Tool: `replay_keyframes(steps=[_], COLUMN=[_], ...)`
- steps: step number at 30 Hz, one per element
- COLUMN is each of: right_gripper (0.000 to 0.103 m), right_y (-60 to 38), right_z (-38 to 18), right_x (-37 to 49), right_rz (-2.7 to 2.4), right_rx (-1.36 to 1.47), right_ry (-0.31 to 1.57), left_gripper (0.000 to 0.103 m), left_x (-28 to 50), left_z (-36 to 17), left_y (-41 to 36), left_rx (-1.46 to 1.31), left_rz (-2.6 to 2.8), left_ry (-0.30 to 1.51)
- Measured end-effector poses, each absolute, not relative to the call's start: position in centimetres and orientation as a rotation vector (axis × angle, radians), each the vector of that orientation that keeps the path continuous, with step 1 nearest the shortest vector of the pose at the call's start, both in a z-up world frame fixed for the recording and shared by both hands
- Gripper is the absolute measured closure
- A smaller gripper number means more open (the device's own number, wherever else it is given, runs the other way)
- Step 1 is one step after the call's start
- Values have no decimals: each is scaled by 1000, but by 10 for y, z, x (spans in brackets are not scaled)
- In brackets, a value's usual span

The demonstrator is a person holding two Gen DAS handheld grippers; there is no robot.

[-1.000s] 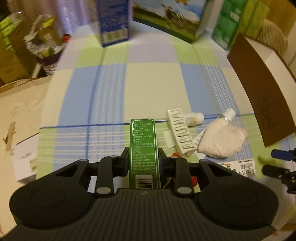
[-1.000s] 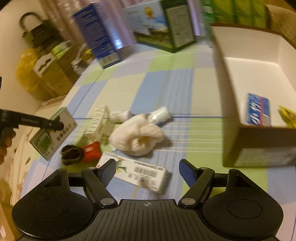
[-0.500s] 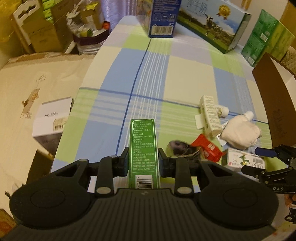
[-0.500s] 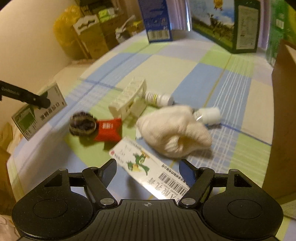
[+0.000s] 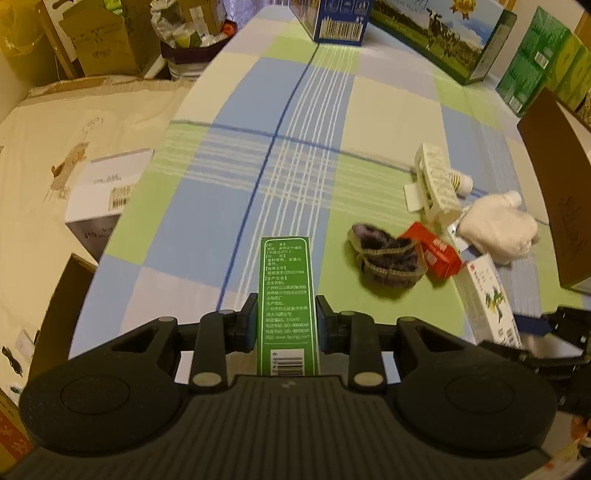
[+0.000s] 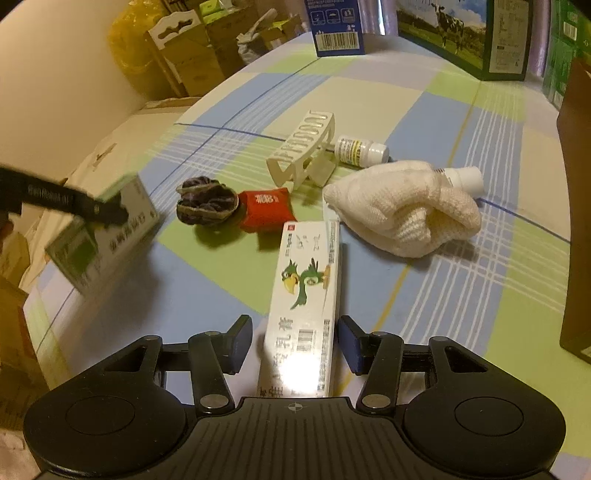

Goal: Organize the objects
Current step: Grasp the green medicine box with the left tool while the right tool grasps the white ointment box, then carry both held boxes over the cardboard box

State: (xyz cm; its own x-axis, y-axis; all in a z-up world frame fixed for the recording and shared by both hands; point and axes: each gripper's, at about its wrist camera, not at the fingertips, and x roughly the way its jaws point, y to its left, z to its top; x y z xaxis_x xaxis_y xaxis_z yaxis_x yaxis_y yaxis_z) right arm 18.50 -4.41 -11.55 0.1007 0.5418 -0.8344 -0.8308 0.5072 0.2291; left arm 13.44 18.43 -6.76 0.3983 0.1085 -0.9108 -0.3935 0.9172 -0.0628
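Your left gripper (image 5: 285,325) is clamped on a green box (image 5: 287,295), both pads pressed against its long sides, and it holds the box above the near-left part of the checked desk (image 5: 295,122). In the right wrist view the same box (image 6: 107,236) appears at the left edge, blurred, pinched in the dark fingers (image 6: 107,212) of that gripper and clear of the cloth.

Your right gripper (image 6: 295,341) is spread wide around the near end of a white box with a green bird (image 6: 306,295), which lies flat on the desk; a gap shows between each pad and the box, so nothing is gripped.

Beyond the white box lies a cluster: a red packet (image 6: 265,208) touching a dark fabric bundle (image 6: 207,201) on its left, a cream knitted cloth (image 6: 402,206) to the right, a white slotted rack (image 6: 303,147) on its side behind them, and two small white bottles (image 6: 360,150) near the cloth's far edge.

A brown cardboard box (image 6: 576,221) stands at the right edge. At the far end of the desk are a blue carton (image 6: 334,26) and a carton with a cow picture (image 6: 465,33).
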Motion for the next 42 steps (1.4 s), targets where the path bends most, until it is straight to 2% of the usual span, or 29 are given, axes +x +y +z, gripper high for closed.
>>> replay_keyframes(steps=[12, 15, 30, 42], right_gripper=[55, 66, 68, 67], right_y=[-20, -19, -41, -81], right_z=[-121, -122, -109, -64], right_x=[189, 185, 187, 195], right_rz=[969, 957, 937, 916], right_rx=[-353, -391, -325, -192], right_ry=[1044, 1008, 1038, 987], left_gripper=[77, 77, 77, 77], left_x=[132, 133, 135, 140], left_z=[-83, -84, -81, -41], left_y=[174, 173, 165, 141], left_rx=[-230, -215, -197, -179], left_rz=[314, 311, 321, 276], left_ry=[1146, 1149, 1159, 1083])
